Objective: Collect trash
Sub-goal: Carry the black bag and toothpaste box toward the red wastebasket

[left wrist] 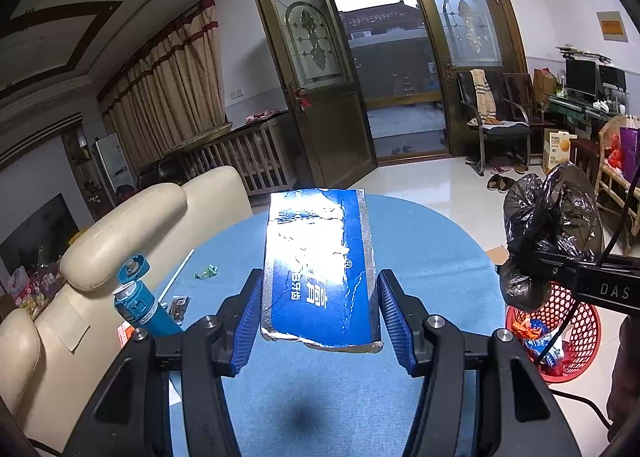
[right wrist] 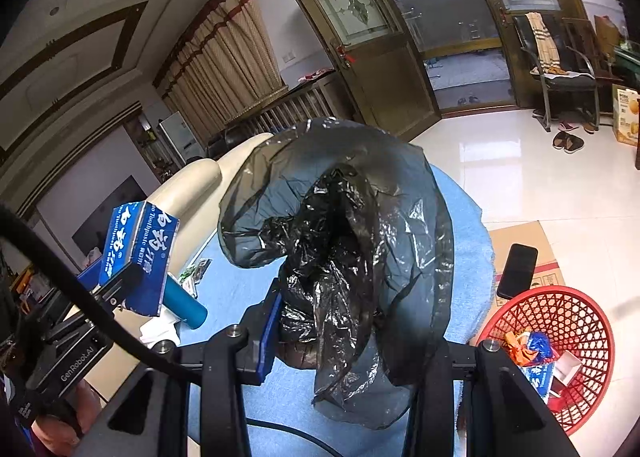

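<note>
Pinching a toothpaste box [left wrist: 320, 269], left tongs [left wrist: 320, 313]; right tongs [right wrist: 348, 333] clamp a black bag [right wrist: 336, 241].

Blue-and-silver toothpaste box [left wrist: 320, 273], black trash bag [right wrist: 340, 253], red lattice basket [right wrist: 560, 345], blue tablecloth [left wrist: 432, 257].

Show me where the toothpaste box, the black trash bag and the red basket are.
toothpaste box [left wrist: 320, 269]: left wrist view, middle of its blue top face.
black trash bag [right wrist: 332, 241]: right wrist view, crumpled centre.
red basket [right wrist: 576, 321]: right wrist view, inner mesh wall.
</note>
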`<control>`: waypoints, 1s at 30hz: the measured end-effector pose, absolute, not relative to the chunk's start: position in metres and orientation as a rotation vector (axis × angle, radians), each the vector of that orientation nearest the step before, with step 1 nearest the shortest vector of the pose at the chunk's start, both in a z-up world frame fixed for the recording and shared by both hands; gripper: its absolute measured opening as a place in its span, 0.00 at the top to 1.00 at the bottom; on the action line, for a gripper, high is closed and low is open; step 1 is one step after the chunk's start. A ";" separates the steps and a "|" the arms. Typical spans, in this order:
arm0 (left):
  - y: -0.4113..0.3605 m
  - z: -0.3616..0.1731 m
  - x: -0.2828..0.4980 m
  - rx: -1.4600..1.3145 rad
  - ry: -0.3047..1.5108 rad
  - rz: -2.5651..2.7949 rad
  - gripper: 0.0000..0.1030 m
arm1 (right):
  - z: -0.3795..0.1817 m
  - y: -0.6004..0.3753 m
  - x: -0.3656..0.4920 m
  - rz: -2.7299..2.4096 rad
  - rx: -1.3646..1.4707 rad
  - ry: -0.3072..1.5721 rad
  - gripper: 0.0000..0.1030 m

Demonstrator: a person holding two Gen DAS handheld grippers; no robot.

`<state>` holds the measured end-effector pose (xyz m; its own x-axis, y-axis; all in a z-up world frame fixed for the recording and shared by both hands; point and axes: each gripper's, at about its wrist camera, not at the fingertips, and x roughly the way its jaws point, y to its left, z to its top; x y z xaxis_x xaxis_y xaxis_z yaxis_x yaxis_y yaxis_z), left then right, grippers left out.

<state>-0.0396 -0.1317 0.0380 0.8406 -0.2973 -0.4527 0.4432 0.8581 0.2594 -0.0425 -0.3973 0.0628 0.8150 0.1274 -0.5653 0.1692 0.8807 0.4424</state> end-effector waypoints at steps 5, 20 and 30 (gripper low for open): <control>-0.134 0.037 -0.041 0.372 0.416 -0.409 0.43 | 0.066 -0.399 -0.045 -0.031 0.505 0.620 0.58; -0.145 0.035 -0.049 0.400 0.415 -0.437 0.43 | 0.074 -0.398 -0.056 -0.047 0.517 0.601 0.58; -0.150 0.035 -0.053 0.416 0.416 -0.451 0.43 | 0.074 -0.399 -0.062 -0.059 0.528 0.593 0.58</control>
<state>-0.0532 -0.1501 0.0350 0.8204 -0.3282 -0.4682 0.4934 0.8202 0.2895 -0.0624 -0.3987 0.0735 0.8318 0.0956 -0.5467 0.2011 0.8663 0.4573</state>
